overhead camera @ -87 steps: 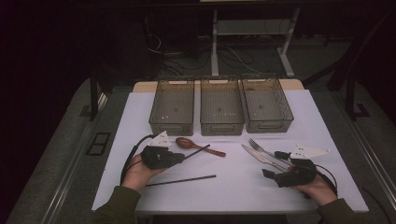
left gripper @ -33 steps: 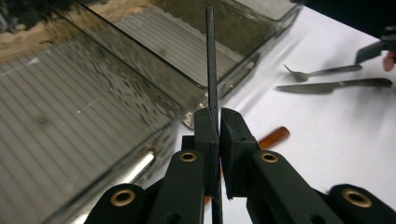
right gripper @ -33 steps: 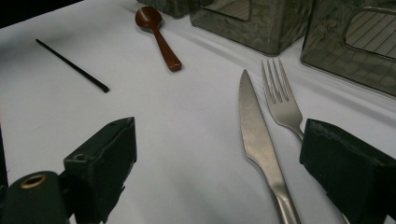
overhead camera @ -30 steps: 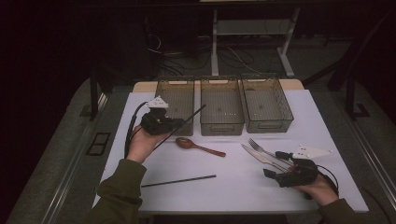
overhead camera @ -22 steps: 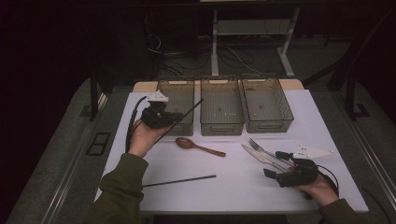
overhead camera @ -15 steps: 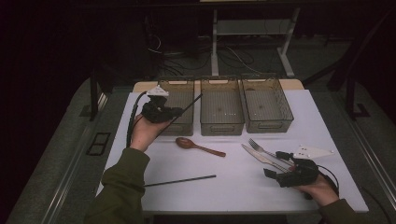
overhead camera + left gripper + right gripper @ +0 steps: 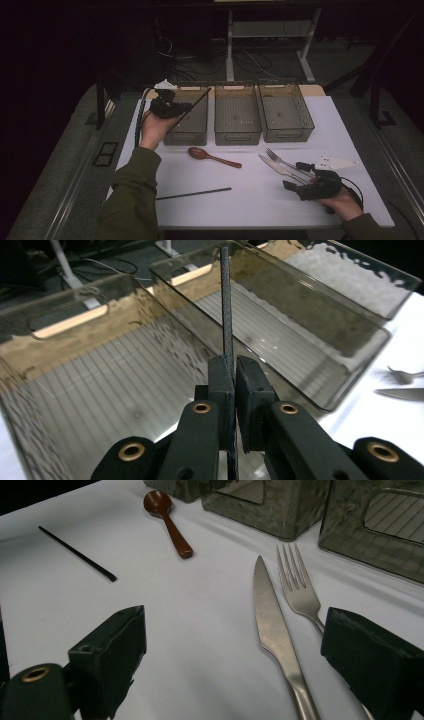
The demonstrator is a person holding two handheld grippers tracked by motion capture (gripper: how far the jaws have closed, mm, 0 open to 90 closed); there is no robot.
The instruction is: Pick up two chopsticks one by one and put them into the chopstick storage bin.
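My left gripper (image 7: 184, 107) is shut on a black chopstick (image 7: 192, 106) and holds it slanted above the left smoky bin (image 7: 186, 131). In the left gripper view the chopstick (image 7: 226, 315) runs up from between the pinched jaws, over the bin's ribbed floor (image 7: 115, 385). My right gripper (image 7: 296, 182) rests open on the white table near the front right. Ahead of its jaws lie a steel knife (image 7: 272, 625) and a fork (image 7: 298, 587). A second black chopstick (image 7: 194, 193) lies at the front, and a brown wooden spoon (image 7: 212, 157) lies mid-table.
Three smoky plastic bins stand in a row at the back of the white table (image 7: 240, 200): left, middle (image 7: 237, 112) and right (image 7: 285, 110). All look bare inside. Dark floor, cables and a desk frame lie beyond the table.
My left hand has carried the chopstick away from me and slightly up, from beside the left bin to over it. The right hand has stayed put.
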